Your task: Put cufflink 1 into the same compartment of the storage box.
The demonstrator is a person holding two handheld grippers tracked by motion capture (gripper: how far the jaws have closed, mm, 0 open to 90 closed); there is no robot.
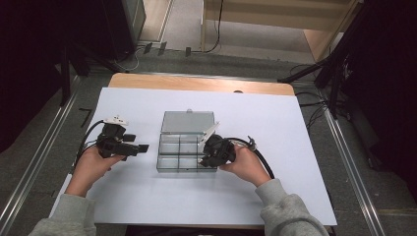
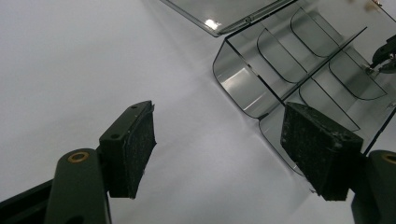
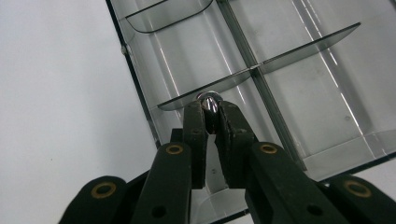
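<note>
The right gripper (image 3: 214, 108) pinches a small shiny metal piece (image 3: 208, 99) over the open clear organiser box (image 1: 184, 147) on the worktop – placing looks underway (release next, over one compartment) – while the left gripper (image 2: 219, 147) waits, jaws spread.

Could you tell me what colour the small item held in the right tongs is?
Shiny silver, metallic small item; the right gripper view shows it best.

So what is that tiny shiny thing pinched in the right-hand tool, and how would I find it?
Start at the white table and find the clear plastic box with its lid folded open in the middle. The right tool hangs over the box's compartments, shut on a small shiny metal piece, rounded like a bead or screw head. It is the one bright silvery speck among clear plastic and black parts.
</note>
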